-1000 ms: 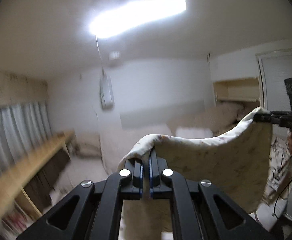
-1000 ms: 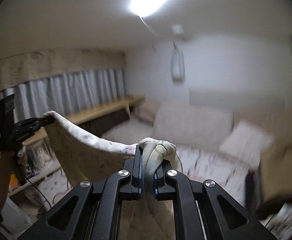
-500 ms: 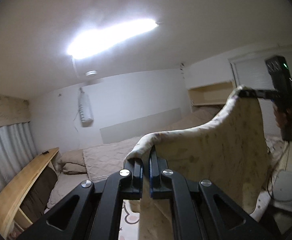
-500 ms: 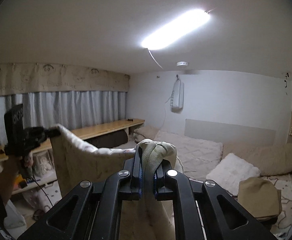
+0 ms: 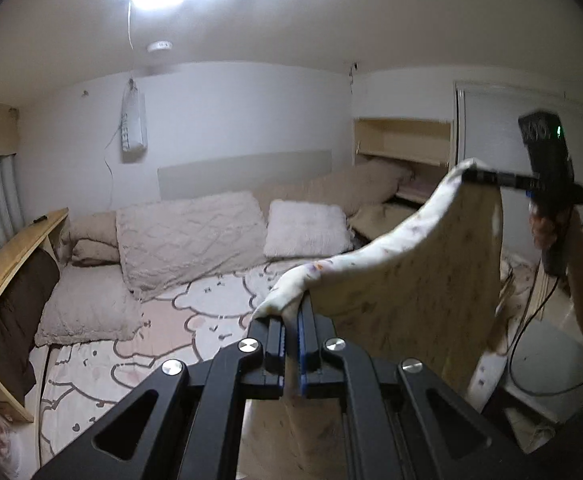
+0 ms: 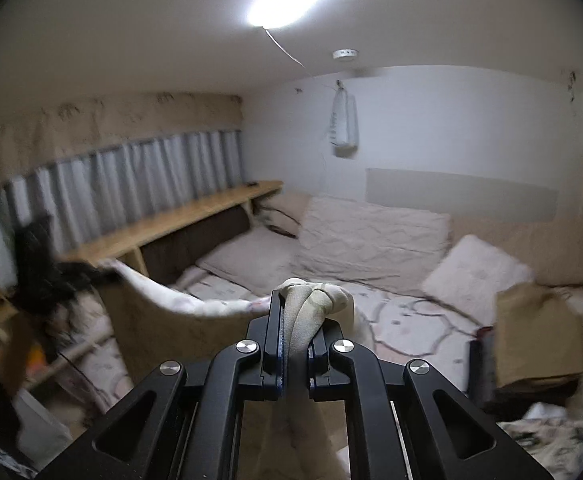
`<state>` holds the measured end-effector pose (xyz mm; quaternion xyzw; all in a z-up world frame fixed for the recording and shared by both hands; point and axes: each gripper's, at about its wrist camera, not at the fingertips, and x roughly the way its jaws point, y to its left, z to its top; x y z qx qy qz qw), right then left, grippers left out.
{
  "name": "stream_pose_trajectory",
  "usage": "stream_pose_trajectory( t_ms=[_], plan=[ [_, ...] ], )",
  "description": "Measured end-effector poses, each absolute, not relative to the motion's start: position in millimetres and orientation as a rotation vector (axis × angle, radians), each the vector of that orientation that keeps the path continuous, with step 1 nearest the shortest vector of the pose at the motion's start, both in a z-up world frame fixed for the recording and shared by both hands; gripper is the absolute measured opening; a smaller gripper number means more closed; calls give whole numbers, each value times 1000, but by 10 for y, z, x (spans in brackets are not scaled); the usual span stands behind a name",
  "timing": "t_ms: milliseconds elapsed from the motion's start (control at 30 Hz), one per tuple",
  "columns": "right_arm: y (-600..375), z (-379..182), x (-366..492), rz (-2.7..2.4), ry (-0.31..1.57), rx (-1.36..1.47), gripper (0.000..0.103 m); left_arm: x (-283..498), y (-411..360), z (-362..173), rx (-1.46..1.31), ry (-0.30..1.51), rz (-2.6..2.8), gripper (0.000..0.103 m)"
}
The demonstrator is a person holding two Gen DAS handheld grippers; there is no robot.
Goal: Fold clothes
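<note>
While both units were raised above the bed (image 5: 195,320), the left gripper (image 5: 290,320) was clamped on one upper corner of a cream patterned garment (image 5: 411,280), with a fold of fabric pinched between its blue-lined fingers (image 5: 301,344). The right gripper (image 6: 297,320) was likewise clamped on the opposite upper corner, where a bunched roll of the same garment (image 6: 163,320) protruded above its fingers (image 6: 272,336). From the left wrist view, the right gripper (image 5: 487,178) appeared at the far right, held by a hand (image 5: 547,228), with the garment's top edge sagging in a curve between the two grip points and the remainder hanging downward. From the right wrist view, the left gripper (image 6: 91,274) appeared at the left as a dark, motion-blurred form, so its jaw position could not be read there. The garment was suspended in the air, clear of the bed. The bed carried a bear-print sheet (image 5: 211,300), several beige pillows (image 5: 187,240) and a white cushion (image 5: 307,228). A wooden shelf (image 6: 179,220) ran beneath grey curtains (image 6: 131,184) along one wall. A folded tan item (image 6: 539,336) lay on the bed at the right of the right wrist view.
</note>
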<state>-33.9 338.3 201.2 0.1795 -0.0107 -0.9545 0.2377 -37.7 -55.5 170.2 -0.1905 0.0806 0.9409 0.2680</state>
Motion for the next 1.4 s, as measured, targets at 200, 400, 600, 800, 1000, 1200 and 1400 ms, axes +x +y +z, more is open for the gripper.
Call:
stream_pose_trajectory(
  t_ms=[200, 400, 600, 800, 1000, 1200, 1400],
  plan=[
    [3297, 1930, -362, -2620, -6, 525, 8, -256, -439, 1539, -496, 352, 2593, 5],
    [3215, 2026, -181, -2620, 54, 485, 8, -138, -549, 1750, -421, 315, 2627, 5],
    [3195, 2199, -117, -2619, 95, 427, 8, -233, -606, 2066, -346, 337, 2656, 5],
    [3155, 2123, -566, -2641, 125, 508, 8, -787, -542, 1971, -423, 316, 2692, 5],
    [3183, 1932, -1261, -2683, 128, 588, 8, -1498, -368, 1716, -480, 354, 2746, 5],
    [3176, 2254, -1692, -2744, 187, 501, 8, -1913, -200, 2072, -329, 503, 2836, 5],
    [3145, 2546, -1380, -2745, 297, 326, 8, -1391, -227, 2193, -92, 785, 2771, 5]
  ],
)
